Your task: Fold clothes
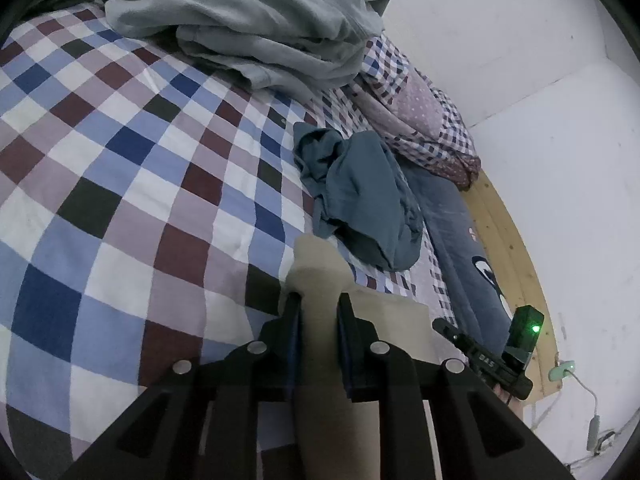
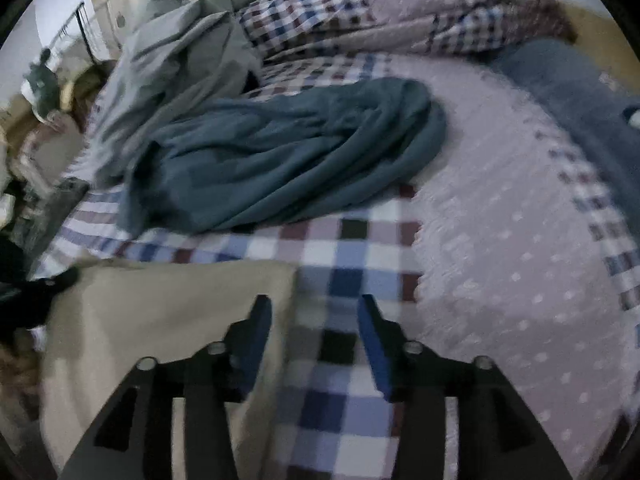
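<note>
- Your left gripper is clamped on the beige garment at lower centre; keep that hold taut
- Your right gripper stands apart beside its edge at lower left; bite cloth only

The bed cover is checked in white, light blue, navy, maroon and mauve. On it lies a teal garment; beyond that, a pale grey-green heap. Nearer, a beige cloth. Beside the teal garment, a mauve white-dotted quilt.

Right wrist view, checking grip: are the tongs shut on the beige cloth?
No, the right tongs stand open, with the beige cloth beneath one finger.
</note>
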`<state>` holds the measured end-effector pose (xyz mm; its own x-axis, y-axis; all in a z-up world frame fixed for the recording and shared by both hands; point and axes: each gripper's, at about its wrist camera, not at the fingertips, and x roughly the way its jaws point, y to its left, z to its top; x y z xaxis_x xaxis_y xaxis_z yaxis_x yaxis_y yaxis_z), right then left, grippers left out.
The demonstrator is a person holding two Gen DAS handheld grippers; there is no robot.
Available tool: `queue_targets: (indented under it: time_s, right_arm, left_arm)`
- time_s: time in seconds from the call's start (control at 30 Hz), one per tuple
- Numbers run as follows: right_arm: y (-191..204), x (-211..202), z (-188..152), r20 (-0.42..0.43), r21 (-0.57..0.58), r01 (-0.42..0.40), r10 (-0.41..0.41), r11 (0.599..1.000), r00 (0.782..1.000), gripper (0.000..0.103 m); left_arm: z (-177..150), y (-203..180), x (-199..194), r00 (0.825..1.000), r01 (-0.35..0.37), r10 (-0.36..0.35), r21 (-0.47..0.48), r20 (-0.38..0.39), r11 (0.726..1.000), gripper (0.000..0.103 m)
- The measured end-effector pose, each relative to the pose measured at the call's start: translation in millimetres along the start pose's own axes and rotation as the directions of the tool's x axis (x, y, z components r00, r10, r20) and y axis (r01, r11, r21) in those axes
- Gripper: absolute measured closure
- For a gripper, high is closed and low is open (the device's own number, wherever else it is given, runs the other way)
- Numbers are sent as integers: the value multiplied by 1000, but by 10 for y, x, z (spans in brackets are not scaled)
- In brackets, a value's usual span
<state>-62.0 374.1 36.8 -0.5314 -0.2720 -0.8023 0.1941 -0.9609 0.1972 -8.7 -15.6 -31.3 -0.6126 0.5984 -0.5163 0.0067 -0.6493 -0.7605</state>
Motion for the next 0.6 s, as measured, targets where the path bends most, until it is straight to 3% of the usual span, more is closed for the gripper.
queue_targets:
  time_s: [0.13,0.3,0.6]
  right_arm:
    - [40,67,-31,-70,-24,-50,48,998,996,51]
    - [26,91,-56,-99,-10,-146,144,989,985,45]
    - [-59,260,-41,-150,48,-225,230,973,962,42]
  left_arm:
    - [-11,-62,-25,1000,-2,2,25,1,1000,80]
    - [-5,-121,-14,1000,19,-18,54,-15,998,63]
    - [-21,-162,0,999,3,0,83,-39,997,62]
